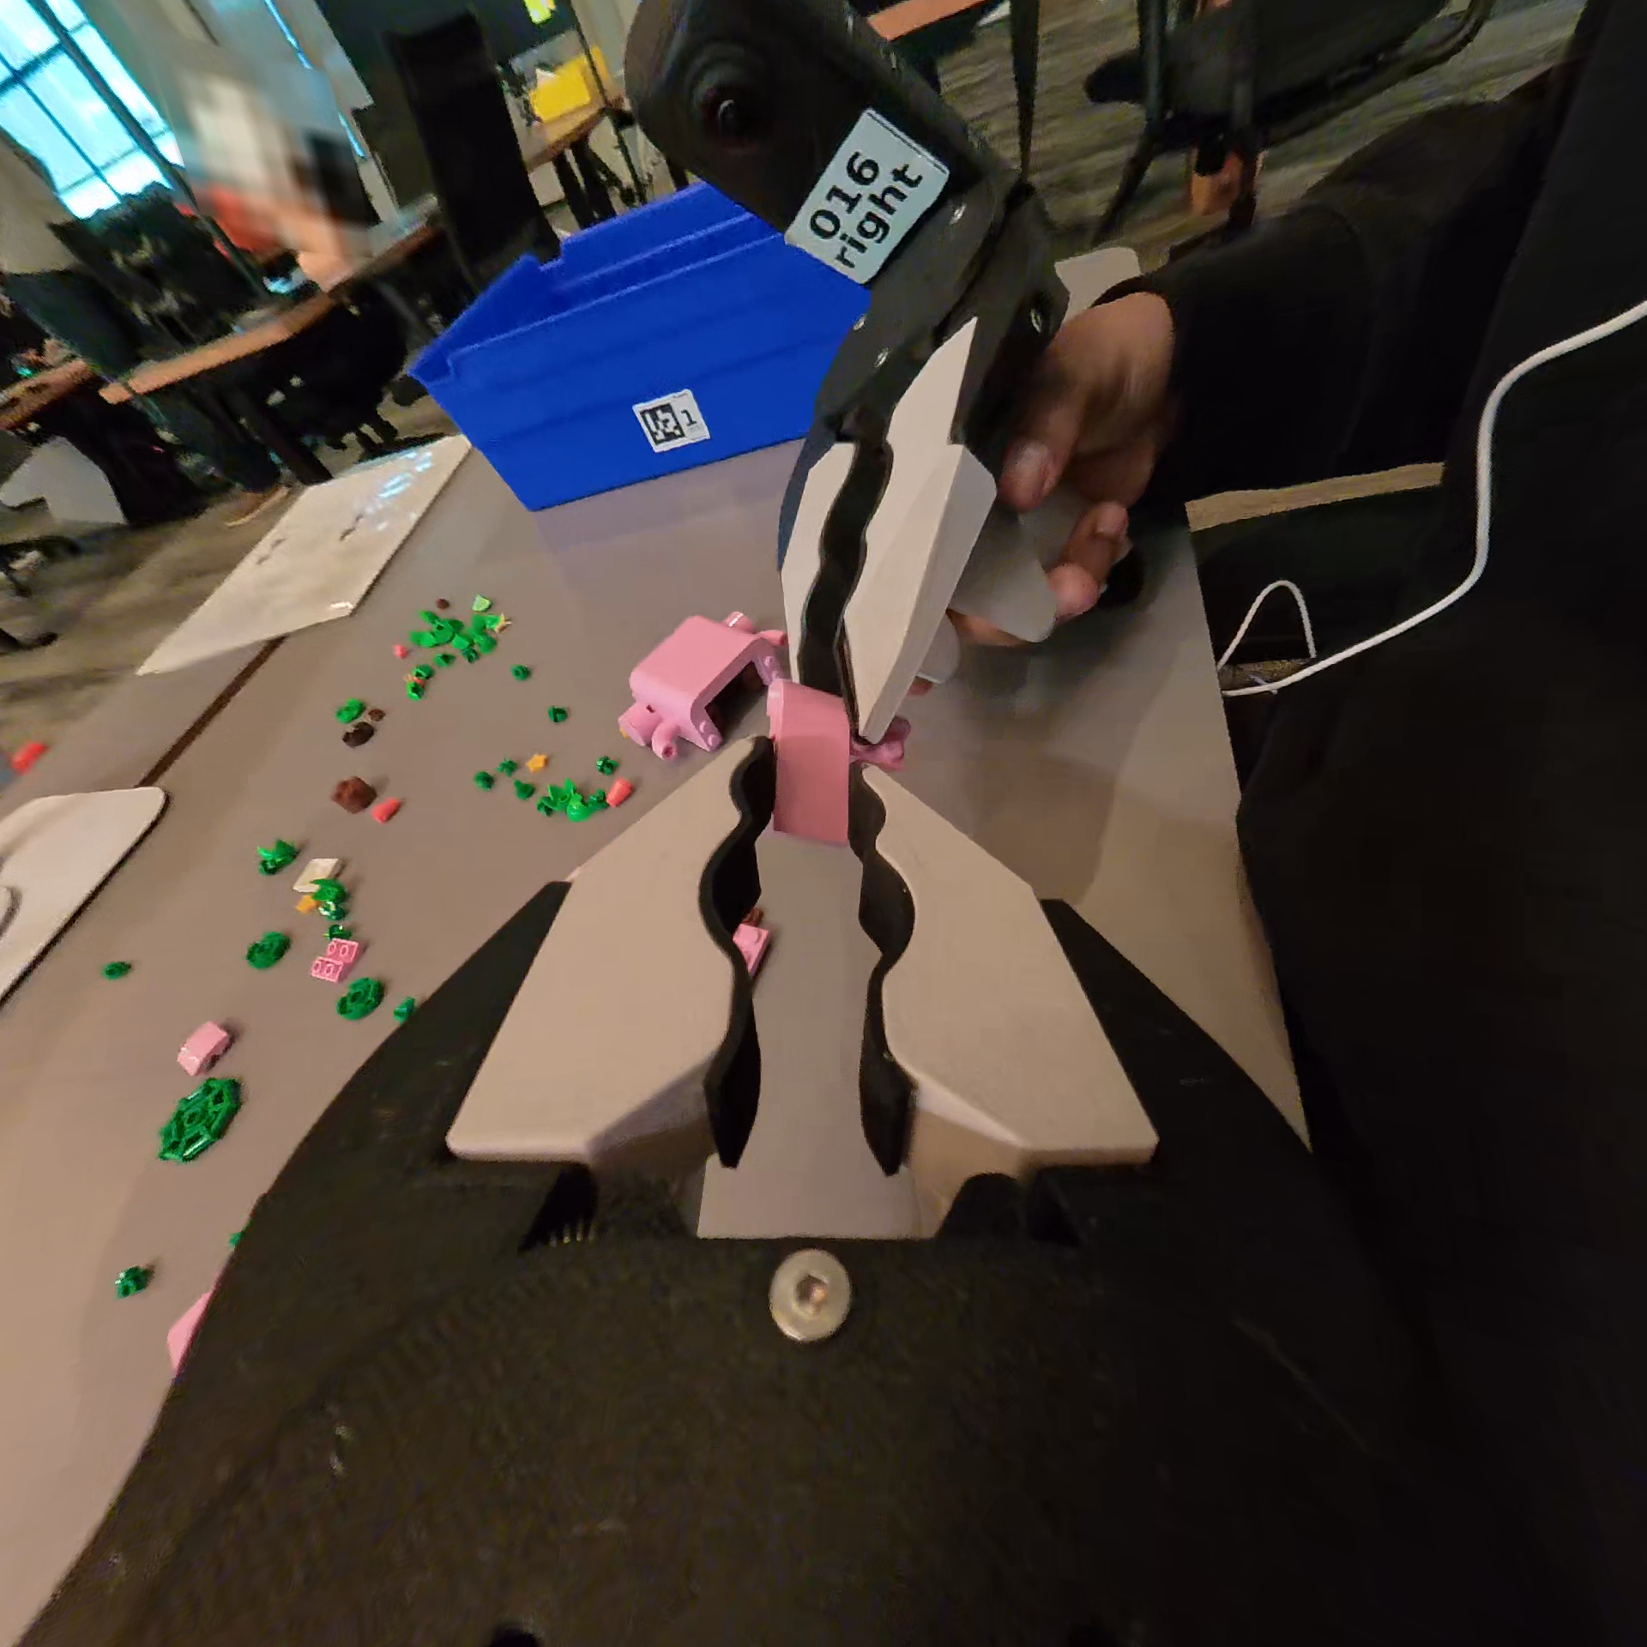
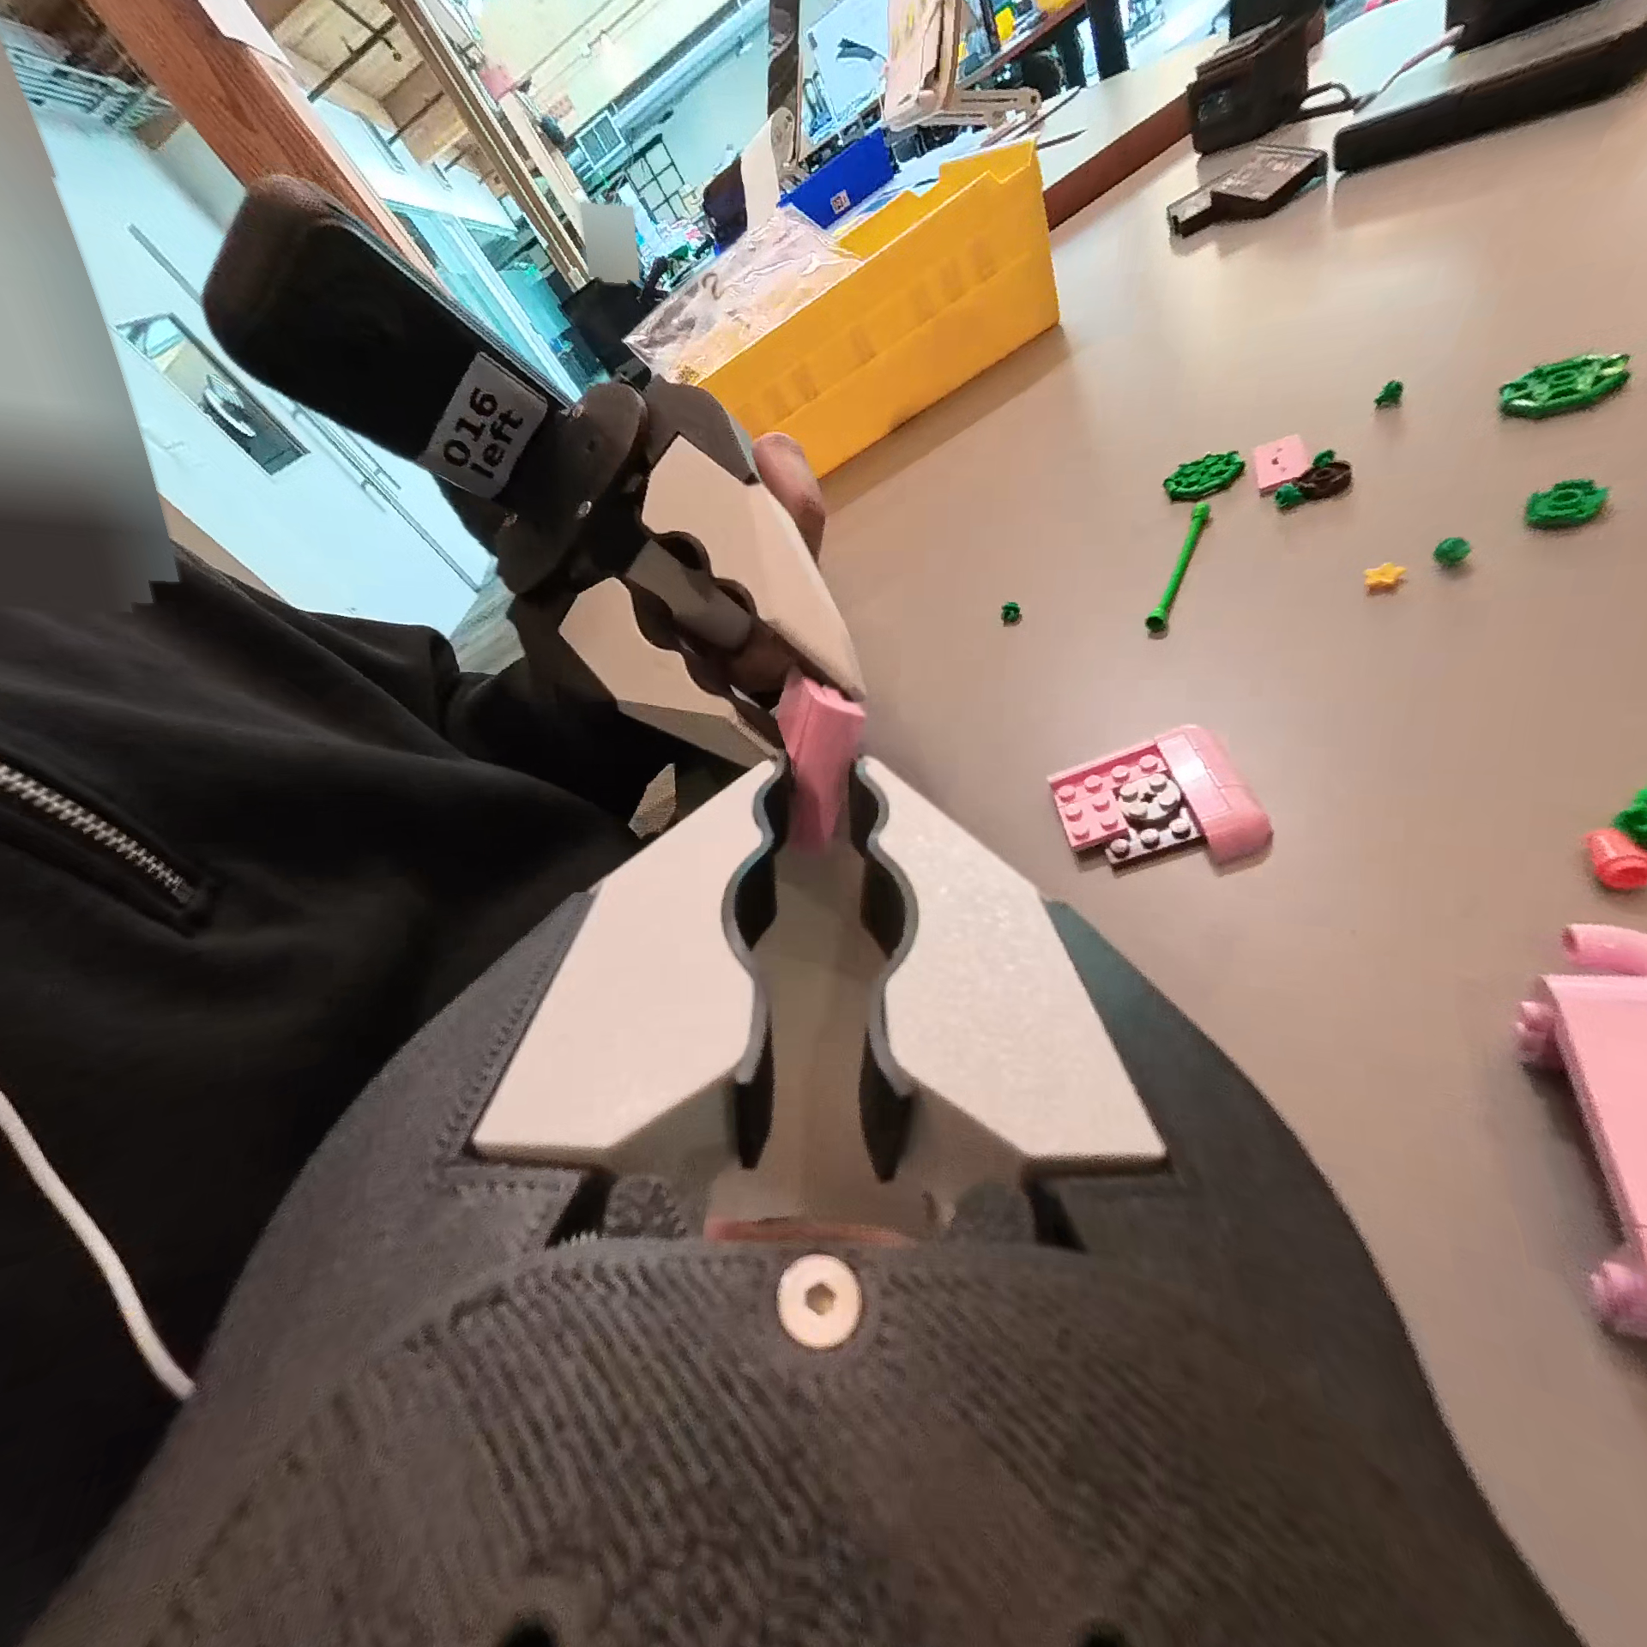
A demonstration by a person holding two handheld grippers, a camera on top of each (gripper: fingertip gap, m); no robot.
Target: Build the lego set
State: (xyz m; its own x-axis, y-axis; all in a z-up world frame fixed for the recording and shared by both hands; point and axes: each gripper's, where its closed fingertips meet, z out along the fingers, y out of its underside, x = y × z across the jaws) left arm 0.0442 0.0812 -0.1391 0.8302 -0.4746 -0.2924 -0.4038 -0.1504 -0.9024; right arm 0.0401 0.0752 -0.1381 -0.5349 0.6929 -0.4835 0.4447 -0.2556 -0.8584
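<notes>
held piece: pink curved brick (image 1: 809, 774), off the table, pinched between both tools at frame centre in both wrist views.
left gripper (image 1: 807, 784): clenched on the pink curved brick, tips biting its lower half; rest of the jaw gap is empty.
right gripper (image 2: 820, 793): closed down on pink as well. In its own view the pink curved brick (image 2: 822, 774) sits between the tips; from the left wrist view the right gripper (image 1: 847, 704) comes in from 12 o'clock and also meets a small pink bit (image 1: 882, 747) at the brick's 2 o'clock. Cannot tell whether that bit is a separate part or already attached.
step (judgement): looks like a two-tool mate or regrip in mid-air; seating not confirmed.
sub-assemblies: pink arch block (image 1: 700, 686) on the table just past the tips at 10 o'clock in the left view; pink-and-grey plate build (image 2: 1159, 798) at 3 o'clock of the tips in the right view. Both stand apart from the held brick.
loose stock: green parts (image 1: 454, 628) scattered from 8 to 10 o'clock, plus brown, red and small pink pieces; green rod (image 2: 1181, 566) at 1 o'clock in the right view.
progress (judgement): early to middle. A few pink chunks are built, none joined to each other, and most greenery is unused.
surroundings: grey table (image 1: 553, 570), blue bin (image 1: 624, 374) at 11 o'clock, yellow bin (image 2: 900, 330) at 12 o'clock.
</notes>
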